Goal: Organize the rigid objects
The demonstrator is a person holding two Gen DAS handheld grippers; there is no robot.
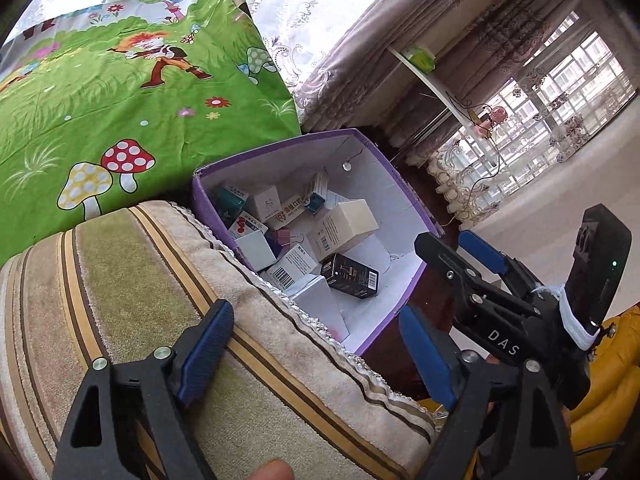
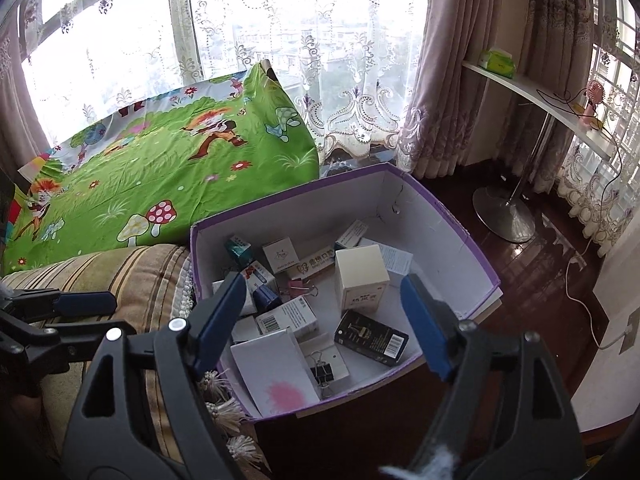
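Right wrist view: your right gripper (image 2: 324, 320) hangs over the purple-edged cardboard box (image 2: 448, 216) with its jaws spread and nothing between them. Inside lie small cartons, a cream carton (image 2: 360, 278), a black carton (image 2: 372, 338) and a black binder clip (image 2: 322, 372). Your left gripper (image 1: 316, 356) is released too, empty, above the striped cushion (image 1: 132, 280) beside the box.

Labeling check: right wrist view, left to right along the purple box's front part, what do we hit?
White box with pink stain → black binder clip → black box with barcode, all inside the purple box.
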